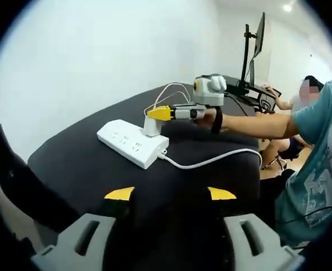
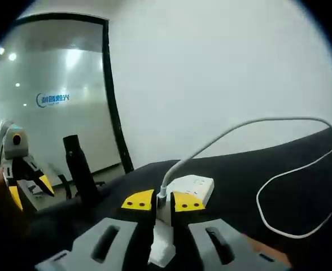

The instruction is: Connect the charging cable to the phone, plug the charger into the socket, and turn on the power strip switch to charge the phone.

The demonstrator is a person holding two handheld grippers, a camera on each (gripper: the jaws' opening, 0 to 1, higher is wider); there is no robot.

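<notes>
- On the black table (image 1: 87,164), white strip (image 1: 133,144) lying flat near the middle, own cord (image 1: 211,161) running off toward the table edge; probably placed so for easy reach from above.
- Right gripper (image 1: 157,113) clamped on the charger (image 1: 151,126), holding it upright over a socket, judged in order to press the pins straight in.
- Seen from the right gripper view, charger (image 2: 165,212) between the yellow tips, cable (image 2: 239,132) rising from it and looping slack.
- Left gripper (image 1: 170,194) apart, holding nothing, kept low and back from the strip, likely to leave room.
- Phone not found; switch too small to read.
</notes>
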